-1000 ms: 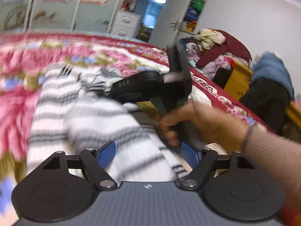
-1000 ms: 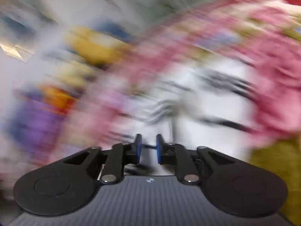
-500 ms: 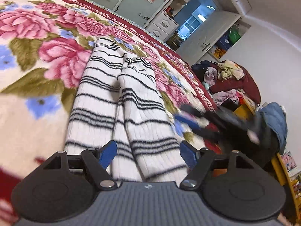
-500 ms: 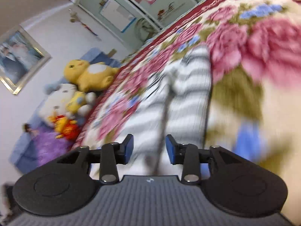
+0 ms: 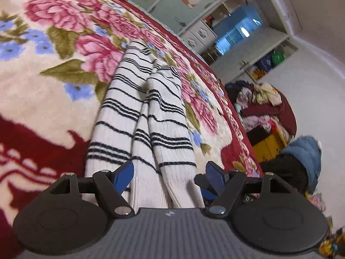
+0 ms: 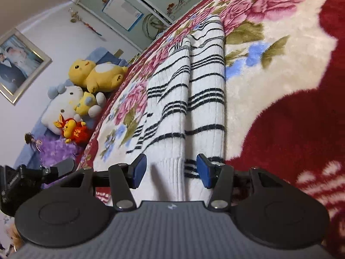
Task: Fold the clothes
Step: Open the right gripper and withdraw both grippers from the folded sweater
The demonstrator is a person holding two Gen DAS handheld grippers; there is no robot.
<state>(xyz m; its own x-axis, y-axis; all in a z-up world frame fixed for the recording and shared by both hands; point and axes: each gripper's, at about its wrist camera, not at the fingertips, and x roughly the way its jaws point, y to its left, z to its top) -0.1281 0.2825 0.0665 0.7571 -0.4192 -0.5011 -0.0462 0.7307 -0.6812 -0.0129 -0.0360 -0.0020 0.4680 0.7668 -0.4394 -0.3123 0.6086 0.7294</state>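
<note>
A white sweater with black stripes lies on a flowered bed, its length running from bottom centre toward the upper middle. Left claw and right claw both gape wide over its near hem, equally close.

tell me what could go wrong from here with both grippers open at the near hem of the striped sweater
1. The striped sweater lies in two long folded bands with a seam between; a gripper closing there may catch one layer only and undo the fold.
2. The left gripper and right gripper sit close at the same end, so they could bump.
3. The plush floral blanket could get pinched along with the hem.
</note>
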